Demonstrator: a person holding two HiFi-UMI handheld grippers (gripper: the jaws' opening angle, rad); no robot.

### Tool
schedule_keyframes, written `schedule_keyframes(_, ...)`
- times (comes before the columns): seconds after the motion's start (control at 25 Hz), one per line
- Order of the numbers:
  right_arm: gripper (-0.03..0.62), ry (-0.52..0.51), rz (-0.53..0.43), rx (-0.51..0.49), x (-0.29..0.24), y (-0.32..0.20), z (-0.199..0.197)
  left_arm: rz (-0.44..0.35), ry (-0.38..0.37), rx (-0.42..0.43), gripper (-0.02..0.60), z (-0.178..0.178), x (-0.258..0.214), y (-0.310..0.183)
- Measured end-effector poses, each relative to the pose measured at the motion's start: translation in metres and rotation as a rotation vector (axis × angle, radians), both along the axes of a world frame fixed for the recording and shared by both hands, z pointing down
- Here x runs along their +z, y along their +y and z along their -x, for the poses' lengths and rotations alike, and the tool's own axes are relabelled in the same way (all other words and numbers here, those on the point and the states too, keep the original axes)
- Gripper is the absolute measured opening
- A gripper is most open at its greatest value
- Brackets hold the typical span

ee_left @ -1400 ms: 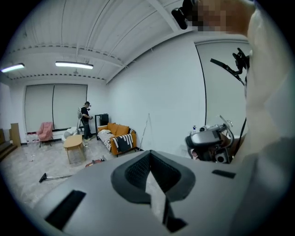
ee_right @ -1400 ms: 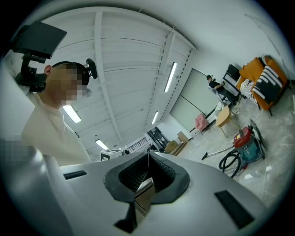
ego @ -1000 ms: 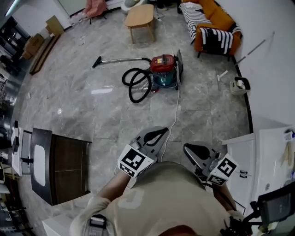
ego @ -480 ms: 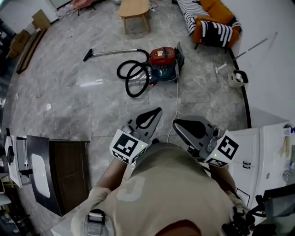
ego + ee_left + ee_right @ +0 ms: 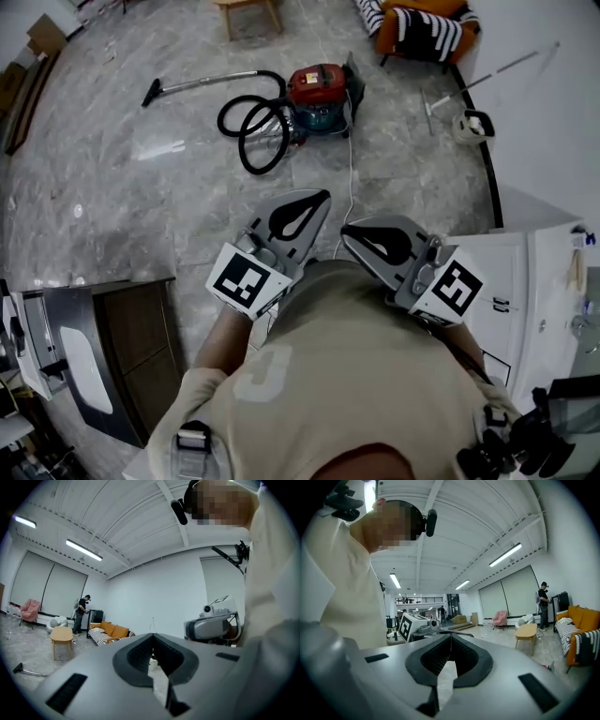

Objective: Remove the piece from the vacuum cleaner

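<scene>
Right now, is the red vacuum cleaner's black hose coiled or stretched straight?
Coiled: the black hose lies in loops on the grey stone floor beside the red canister vacuum cleaner.

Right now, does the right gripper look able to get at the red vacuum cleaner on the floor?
Probably not yet. The right gripper is held at the person's chest, fingers shut, while the vacuum cleaner lies well ahead across the floor. Nothing blocks the way; the person likely needs to step closer.
</scene>
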State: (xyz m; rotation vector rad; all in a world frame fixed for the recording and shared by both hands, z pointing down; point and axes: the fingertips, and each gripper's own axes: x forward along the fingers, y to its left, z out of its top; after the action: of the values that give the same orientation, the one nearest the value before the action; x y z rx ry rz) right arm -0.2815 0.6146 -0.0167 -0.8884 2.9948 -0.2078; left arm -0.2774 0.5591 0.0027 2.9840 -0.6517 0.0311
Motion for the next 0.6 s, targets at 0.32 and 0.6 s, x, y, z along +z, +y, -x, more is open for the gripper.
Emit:
schedule_keyframes(0.32,0.003,-0.003,0.023,-0.038,0.01,-0.022,-0.024,0.034,-0.014,0.052,-0.002,-0.034,-0.002,-0.006)
schedule_keyframes(0.6,0.003,-0.07,0.038,-0.09,0.017,-0.058,-0.096,0.029,-0.097,0.019,-0.002,-0.108,0.0,-0.034)
